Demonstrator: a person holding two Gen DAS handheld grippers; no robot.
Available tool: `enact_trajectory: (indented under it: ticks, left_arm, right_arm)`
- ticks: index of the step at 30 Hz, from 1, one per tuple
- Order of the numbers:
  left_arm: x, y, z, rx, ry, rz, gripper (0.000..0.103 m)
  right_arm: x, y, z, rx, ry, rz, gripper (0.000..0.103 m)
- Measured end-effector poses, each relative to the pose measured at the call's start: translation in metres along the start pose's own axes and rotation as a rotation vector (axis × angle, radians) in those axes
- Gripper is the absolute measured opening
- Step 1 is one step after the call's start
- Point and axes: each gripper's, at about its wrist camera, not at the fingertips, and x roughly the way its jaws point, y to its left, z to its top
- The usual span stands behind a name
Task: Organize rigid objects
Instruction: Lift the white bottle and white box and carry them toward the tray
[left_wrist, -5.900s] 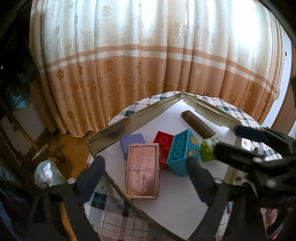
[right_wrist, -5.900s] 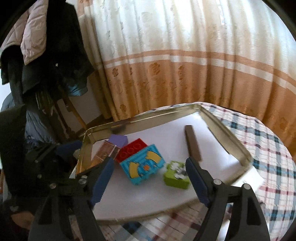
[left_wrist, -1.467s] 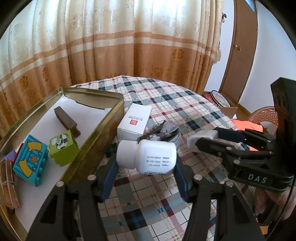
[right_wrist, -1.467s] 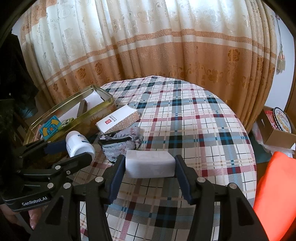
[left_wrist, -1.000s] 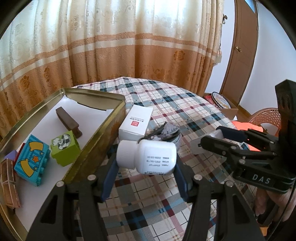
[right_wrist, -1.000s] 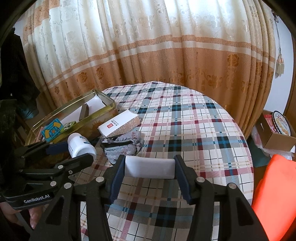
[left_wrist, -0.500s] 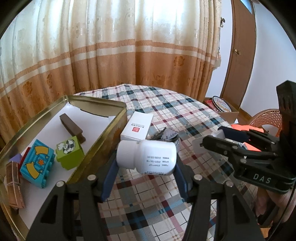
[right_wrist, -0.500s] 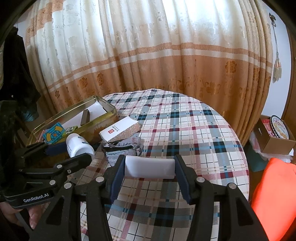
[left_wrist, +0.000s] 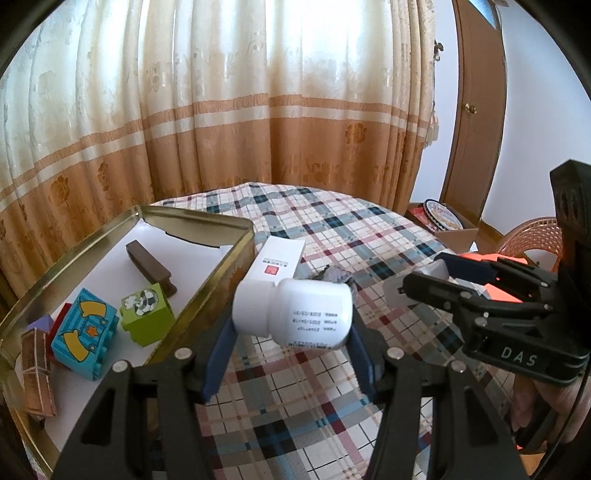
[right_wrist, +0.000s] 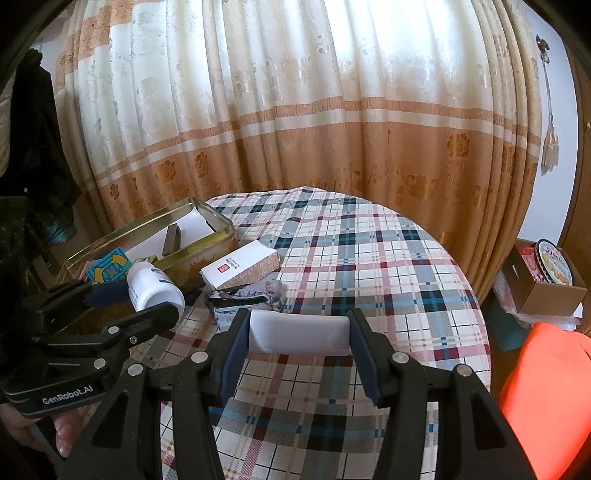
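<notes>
To do this step well, carry both things level to the tin (left_wrist: 236, 254) at the left and lower them onto its bare white floor, clear of the blocks (left_wrist: 86, 334). The left gripper (left_wrist: 291, 319) pinches the bottle (left_wrist: 295, 314) lying sideways, above the cloth. The right gripper (right_wrist: 299, 332) pinches a white block (right_wrist: 299, 330), perhaps soap, near the table's middle.

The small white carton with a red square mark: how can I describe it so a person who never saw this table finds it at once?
Start at the large gold metal tin on the round table with the checked cloth. Just outside the tin's right wall, on the cloth, lies the small white cardboard carton. It is the only box-shaped thing there, with a red square mark on top, unlike the crumpled grey wad next to it.
</notes>
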Motion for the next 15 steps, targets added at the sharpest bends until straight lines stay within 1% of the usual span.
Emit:
enact_trajectory:
  ticks: [6,13,15]
  left_arm:
    - [-0.005,0.0,0.0,0.003,-0.025,0.004,0.057]
    - [-0.021,0.001,-0.001,-0.004,-0.111,0.011,0.057]
    - [-0.027,0.002,-0.001,0.005,-0.131,0.027,0.057]
  right_arm:
    - [-0.004,0.002,0.0,-0.016,-0.019,-0.01,0.055]
    - [-0.008,0.005,0.0,-0.031,-0.042,-0.024,0.055]
    - [-0.009,0.007,0.0,-0.044,-0.043,-0.027,0.055]
